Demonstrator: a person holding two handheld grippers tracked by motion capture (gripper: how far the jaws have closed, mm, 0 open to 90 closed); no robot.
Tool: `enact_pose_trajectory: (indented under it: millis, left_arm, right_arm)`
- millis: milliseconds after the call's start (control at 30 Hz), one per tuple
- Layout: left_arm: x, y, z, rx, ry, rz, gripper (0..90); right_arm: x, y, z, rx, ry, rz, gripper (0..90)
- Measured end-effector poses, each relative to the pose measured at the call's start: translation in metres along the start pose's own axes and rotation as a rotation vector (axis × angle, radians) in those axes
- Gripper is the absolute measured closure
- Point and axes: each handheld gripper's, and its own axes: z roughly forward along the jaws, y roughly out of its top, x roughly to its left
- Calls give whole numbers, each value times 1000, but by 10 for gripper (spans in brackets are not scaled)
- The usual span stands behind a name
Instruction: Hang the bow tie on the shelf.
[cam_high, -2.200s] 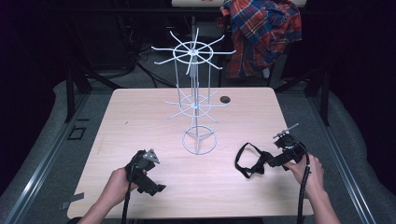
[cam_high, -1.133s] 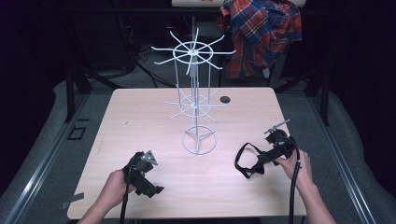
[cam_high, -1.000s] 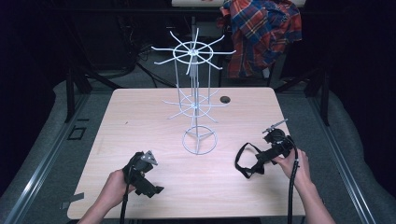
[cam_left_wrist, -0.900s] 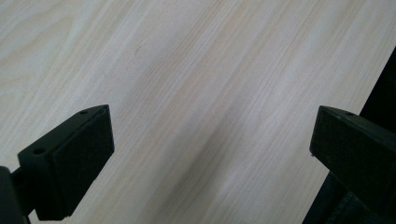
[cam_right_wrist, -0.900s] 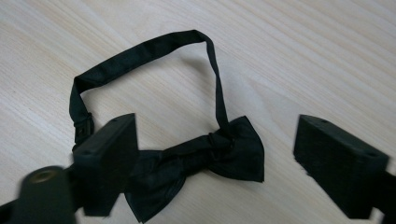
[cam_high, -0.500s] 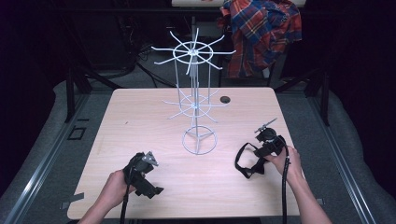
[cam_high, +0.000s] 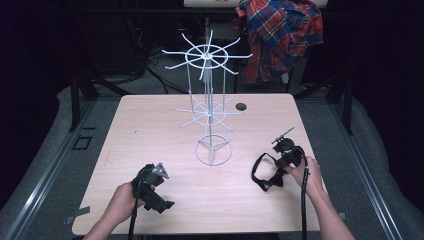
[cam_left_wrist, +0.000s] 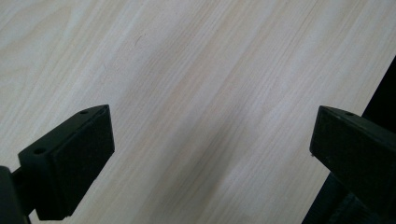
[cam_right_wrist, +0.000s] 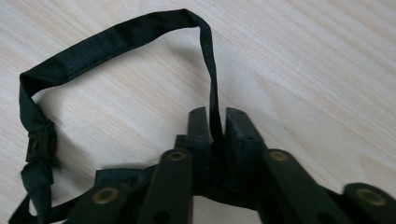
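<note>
Wooden counter (cam_high: 165, 150), wire rack (cam_high: 209, 110) mid-way: right gripper (cam_right_wrist: 216, 122) fingers just pinched shut on the black strap (cam_right_wrist: 112, 37) at the right edge, ready to lift; left gripper (cam_left_wrist: 210, 140) gapes wide, empty

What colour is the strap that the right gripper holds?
Black. The strap shows best in the right gripper view, pinched by the right gripper.

The gripper (cam_right_wrist: 212, 122) has just closed its jaws on a black strap (cam_right_wrist: 112, 39). The strap loops up and left to a buckle (cam_right_wrist: 39, 144), over the table (cam_right_wrist: 317, 60).
</note>
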Motion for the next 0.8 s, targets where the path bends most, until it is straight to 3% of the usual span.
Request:
enact_pose_trajectory:
  millis: [67,100,133,167,267,367,433,467,533,800]
  left_arm:
    - [0,0,0,-2,1,0,0]
    - [0,0,0,0,-1,1,0]
    - [0,0,0,0,-1,1,0]
    - [0,0,0,0,-1,1,0]
    - [0,0,1,1,1,1,0]
    - [0,0,1,0,-1,1,0]
    - [0,0,1,0,-1,2,0]
    - [0,0,1,1,0,2,0]
    - [0,0,0,3,-1,3,0]
    - [0,0,0,-4,3,2,0]
  right_arm:
    - [-1,0,0,-3,10,-3,859]
    - [1,-3,1,-47,18,28,888]
    - [-1,-1,-4,-12,12,-6,891]
    - [-1,-1,-4,-12,12,-6,891]
    - [3,-1,-11,-80,15,4,895]
    - [6,1,-20,-104,-4,-20,897]
    - [9,2,-22,-134,0,-11,896]
    - [9,3,-26,-123,4,-34,897]
    - [16,5,-34,-169,-7,-59,898]
    - [28,10,-56,-251,-33,-103,900]
